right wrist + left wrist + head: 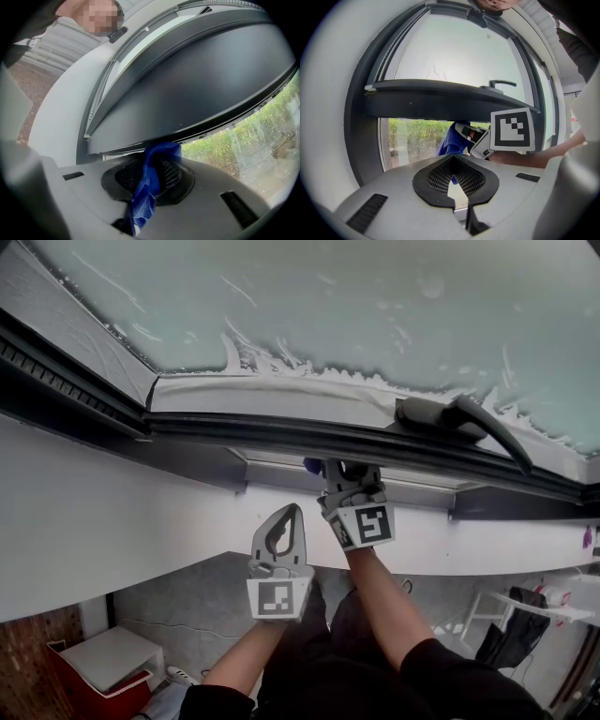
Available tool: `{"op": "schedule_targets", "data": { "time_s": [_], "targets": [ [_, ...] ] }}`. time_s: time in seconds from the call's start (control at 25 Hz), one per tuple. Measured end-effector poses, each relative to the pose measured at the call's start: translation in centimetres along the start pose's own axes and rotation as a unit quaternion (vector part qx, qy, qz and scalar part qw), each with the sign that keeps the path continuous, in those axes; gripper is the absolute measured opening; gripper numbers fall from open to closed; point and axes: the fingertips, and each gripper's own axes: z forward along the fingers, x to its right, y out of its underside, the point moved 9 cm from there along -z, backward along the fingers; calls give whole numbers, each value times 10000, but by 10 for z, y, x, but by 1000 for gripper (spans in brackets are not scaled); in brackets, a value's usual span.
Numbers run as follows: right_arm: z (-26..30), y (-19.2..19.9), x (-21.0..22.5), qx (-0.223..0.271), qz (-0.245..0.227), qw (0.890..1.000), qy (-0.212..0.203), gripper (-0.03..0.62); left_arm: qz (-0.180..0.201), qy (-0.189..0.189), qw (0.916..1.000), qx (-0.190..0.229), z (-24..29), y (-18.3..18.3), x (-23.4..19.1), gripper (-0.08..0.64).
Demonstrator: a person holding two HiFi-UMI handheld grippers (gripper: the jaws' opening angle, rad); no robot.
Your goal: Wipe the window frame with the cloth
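The right gripper (340, 482), clamped on the cloth (146, 187), likely needed firm, even pressure along the frame (197, 89), while the left gripper (280, 542) hung closed and empty.

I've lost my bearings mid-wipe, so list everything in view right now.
window frame: one, dark grey, across the head view above both tongs
glass pane: one, pale and smeared, top of the head view
window handle: one, dark, on the frame at right
cloth: one, blue, in the right tongs, its top reaching the frame's lower edge
box: one, red, floor at lower left
rack: one, white, lower right
left tongs: one, grey, shut and empty, below the frame
right tongs: one, grey, shut on the cloth, up at the frame
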Motion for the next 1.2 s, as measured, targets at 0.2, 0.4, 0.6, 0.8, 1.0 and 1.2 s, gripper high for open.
{"op": "schedule_targets", "data": {
  "time_s": [0.2, 0.4, 0.6, 0.8, 1.0, 1.2],
  "targets": [
    [-9, -4, 11, 8, 17, 9999, 127, 44, 15, 83, 10000, -1, 3, 0, 10, 3],
    [-15, -7, 19, 6, -52, 9999, 141, 44, 45, 122, 9999, -14, 5, -1, 19, 3],
    [-21, -10, 26, 15, -27, 9997, 228, 43, 46, 211, 9998, -35, 8, 0, 28, 3],
    [-28, -12, 34, 18, -71, 9996, 265, 44, 38, 243, 9997, -59, 12, -2, 36, 3],
    [-37, -17, 45, 33, -90, 9992, 387, 44, 69, 342, 9994, -23, 18, -2, 47, 3],
    [-47, -22, 58, 40, -159, 9988, 451, 44, 17, 429, 9991, -29, 23, -3, 61, 3]
  ]
}}
